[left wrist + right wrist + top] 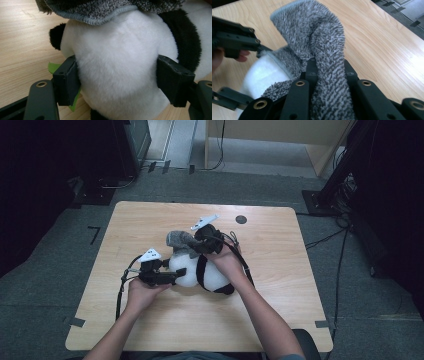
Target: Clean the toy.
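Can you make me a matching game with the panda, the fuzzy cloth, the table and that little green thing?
Things:
1. panda toy
2. grey cloth
3. table
4. green bit

Descriptions:
A. light wood
B. white and black, between the left gripper's jaws
C. peeking out beside the panda
D. pinched by the right gripper

Pairs: 1-B, 2-D, 3-A, 4-C

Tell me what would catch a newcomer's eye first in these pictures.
First, the plush panda lying near the middle of the wooden table, white with black bands. The left claw has its jaws on either side of the panda's white body. Next, the grey towel, pinched by the right claw and draped over the panda's top end.
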A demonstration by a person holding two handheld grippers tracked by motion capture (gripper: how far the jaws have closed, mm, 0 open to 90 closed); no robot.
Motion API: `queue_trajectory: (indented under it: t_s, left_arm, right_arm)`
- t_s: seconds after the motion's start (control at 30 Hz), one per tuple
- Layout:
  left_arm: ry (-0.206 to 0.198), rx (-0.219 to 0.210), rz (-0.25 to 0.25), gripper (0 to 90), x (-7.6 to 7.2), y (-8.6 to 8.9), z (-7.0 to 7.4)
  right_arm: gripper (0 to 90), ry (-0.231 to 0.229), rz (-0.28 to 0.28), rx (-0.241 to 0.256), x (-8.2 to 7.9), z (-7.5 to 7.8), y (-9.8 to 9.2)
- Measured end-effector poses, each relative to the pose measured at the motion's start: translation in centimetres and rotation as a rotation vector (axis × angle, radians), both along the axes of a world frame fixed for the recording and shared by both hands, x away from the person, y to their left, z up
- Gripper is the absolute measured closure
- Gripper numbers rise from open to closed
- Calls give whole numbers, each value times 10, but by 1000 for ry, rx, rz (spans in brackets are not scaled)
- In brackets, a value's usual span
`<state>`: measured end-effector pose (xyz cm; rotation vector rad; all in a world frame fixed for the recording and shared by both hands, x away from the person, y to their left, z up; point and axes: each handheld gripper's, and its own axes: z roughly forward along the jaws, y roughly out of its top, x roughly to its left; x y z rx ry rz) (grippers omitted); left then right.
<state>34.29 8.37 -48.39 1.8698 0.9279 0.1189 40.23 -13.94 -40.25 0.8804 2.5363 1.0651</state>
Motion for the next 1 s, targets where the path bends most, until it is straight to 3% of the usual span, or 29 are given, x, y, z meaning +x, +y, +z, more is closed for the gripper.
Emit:
queue_trajectory:
  t_s: [0.17,0.3,0.43,0.67,0.9,1.0]
  left_arm:
    - [31,-14,2,258,3,0,0]
    - [41,-13,-2,258,5,0,0]
    - [57,-17,0,259,7,-1,1]
    - [60,-21,-1,258,7,0,-1]
    - [70,-22,-3,257,7,2,-1]
    - [68,-28,-6,257,7,2,-1]
  right_arm:
    - [745,12,-46,-53,6,-5,-12]
    - [743,75,-92,-35,15,-12,-32]
    - [744,156,-124,56,23,-20,-54]
    - [747,203,-204,114,29,-32,-91]
    - [748,218,-259,98,26,-50,-119]
    - [749,251,-273,132,26,-58,-125]
